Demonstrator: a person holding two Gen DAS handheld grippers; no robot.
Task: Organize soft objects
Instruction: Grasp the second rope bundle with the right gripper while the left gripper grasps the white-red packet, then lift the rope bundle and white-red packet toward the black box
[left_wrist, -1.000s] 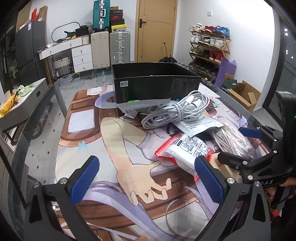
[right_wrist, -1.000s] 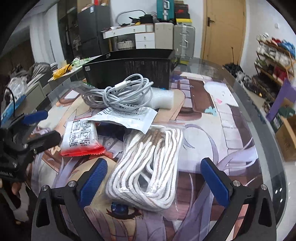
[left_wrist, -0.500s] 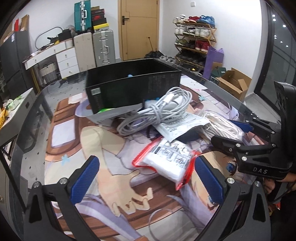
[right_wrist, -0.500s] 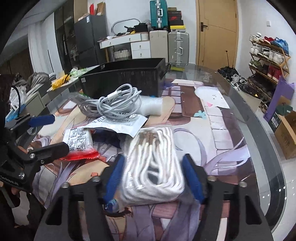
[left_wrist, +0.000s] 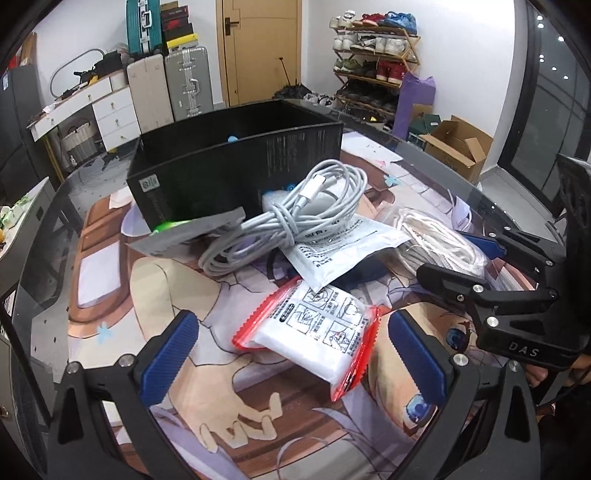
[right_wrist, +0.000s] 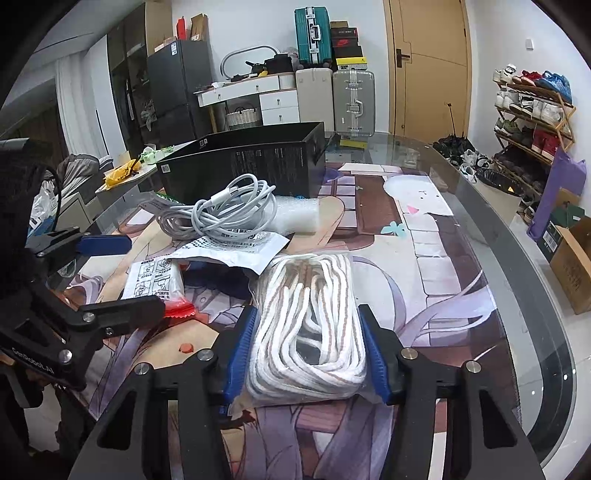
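Note:
My right gripper (right_wrist: 306, 350) is shut on a clear bag of white rope (right_wrist: 308, 325), which rests on the printed mat; the bag also shows in the left wrist view (left_wrist: 439, 240). My left gripper (left_wrist: 295, 354) is open, with a red-edged white packet (left_wrist: 314, 332) lying between its fingers. A coiled grey cable (left_wrist: 291, 218) and a white foil pouch (left_wrist: 340, 247) lie in front of the open black box (left_wrist: 236, 166). In the right wrist view I see the cable (right_wrist: 225, 214), the pouch (right_wrist: 236, 247), the packet (right_wrist: 155, 280) and the box (right_wrist: 243, 162).
A printed mat under glass (right_wrist: 436, 258) covers the round table, whose edge (right_wrist: 546, 295) curves at the right. A grey flat sleeve (left_wrist: 184, 240) lies by the box. Bubble wrap (right_wrist: 299, 214) sits behind the cable. Suitcases, drawers, a shoe rack and cardboard boxes stand around the room.
My right gripper has closed onto the bag of rope. My left gripper has moved right and closer, so the red-edged packet now lies between its open fingers.

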